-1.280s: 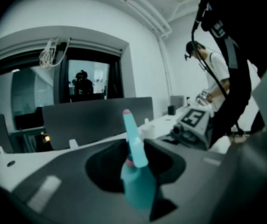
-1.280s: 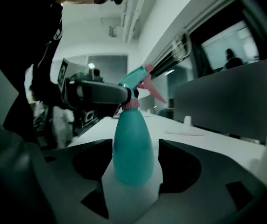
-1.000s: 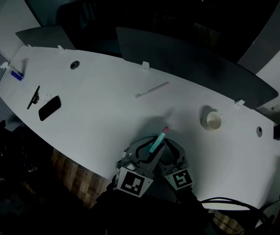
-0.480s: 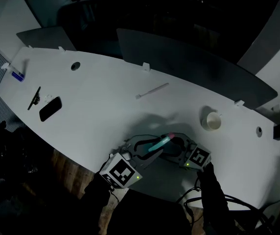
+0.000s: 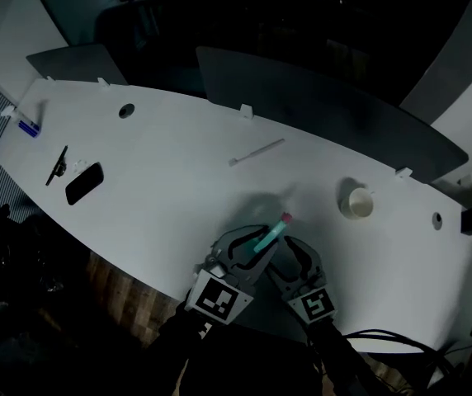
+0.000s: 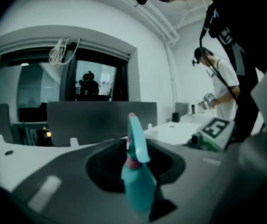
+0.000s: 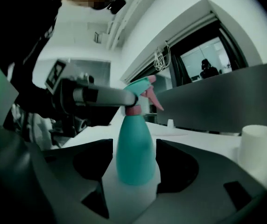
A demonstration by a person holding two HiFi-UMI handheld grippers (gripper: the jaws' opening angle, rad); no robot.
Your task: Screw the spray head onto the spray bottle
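Spray bottle (image 7: pixel 134 153), teal with a pink collar, stands upright between the two grippers near the front edge of the white tabletop (image 5: pixel 162 163); whether its base touches the surface cannot be told. The right gripper (image 7: pixel 134 171) has its jaws closed against the sides of the bottle's rounded body. The teal spray head (image 6: pixel 136 139), with its pink trigger, sits on top of the bottle, and the left gripper (image 6: pixel 136 171) has its jaws clenched on it from the opposite side. Further back on the tabletop, to the right, stands a white cup (image 5: pixel 357 203). A thin white stick (image 5: pixel 257 152) lies near the middle, and a black phone (image 5: pixel 83 182) lies far to the left. Dark partition screens (image 5: pixel 318 106) line the far edge.
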